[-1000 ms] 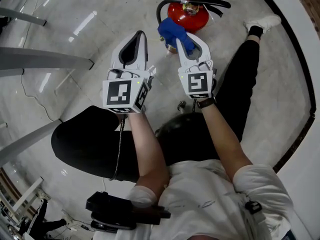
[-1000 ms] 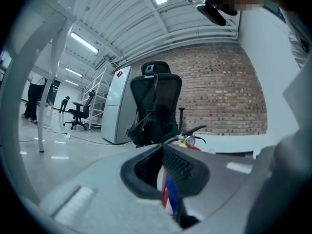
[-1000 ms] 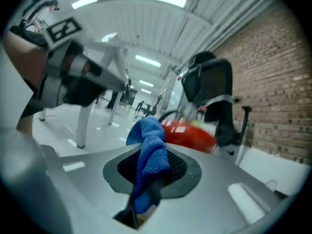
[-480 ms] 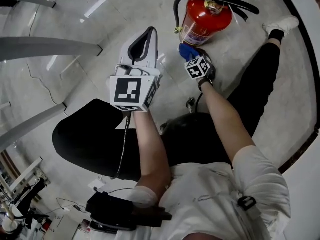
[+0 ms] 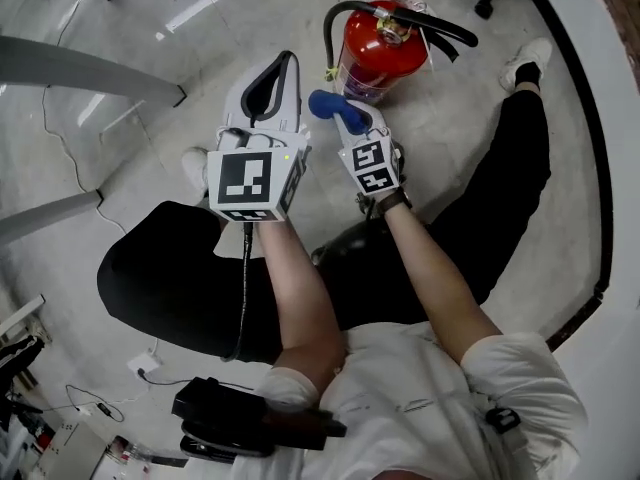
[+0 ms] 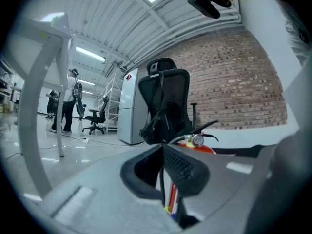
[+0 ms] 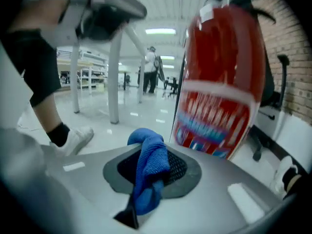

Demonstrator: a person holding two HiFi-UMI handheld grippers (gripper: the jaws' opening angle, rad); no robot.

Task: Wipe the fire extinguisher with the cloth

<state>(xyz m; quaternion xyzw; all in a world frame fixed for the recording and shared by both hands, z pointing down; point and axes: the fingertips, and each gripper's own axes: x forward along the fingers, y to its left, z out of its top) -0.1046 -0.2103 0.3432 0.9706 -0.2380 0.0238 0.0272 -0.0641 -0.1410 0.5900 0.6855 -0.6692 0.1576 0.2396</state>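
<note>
Red steel makes up the body of the fire extinguisher (image 5: 385, 53), a squat cylinder standing upright on the pale glossy floor (image 5: 250, 8). A black hose (image 5: 335, 18) arcs from its head down its left side, and black levers jut out to the right. A small gauge sits at the neck, and a band of white and blue print wraps the lower body. In the right gripper view the print is too blurred to read.

The person sits on the floor with legs spread, and the extinguisher stands ahead between them, nearer the right leg (image 5: 505, 158). Bare floor lies open to its left and in front of it. Grey metal beams (image 5: 90, 73) cross the far left, well apart from it. A dark curved strip (image 5: 600, 168) bounds the floor on the right, and a black office chair (image 6: 163, 101) stands behind the extinguisher.

The right tool (image 5: 355, 123) is clamped on the blue cloth (image 5: 335, 111), which bunches up out of the jaw tips. The cloth sits just beside the extinguisher's lower left flank; in the right gripper view a sliver of floor shows between them. The left tool (image 5: 278, 68) has its jaws pressed together with nothing between them. It is held up to the left of the extinguisher and apart from it.
</note>
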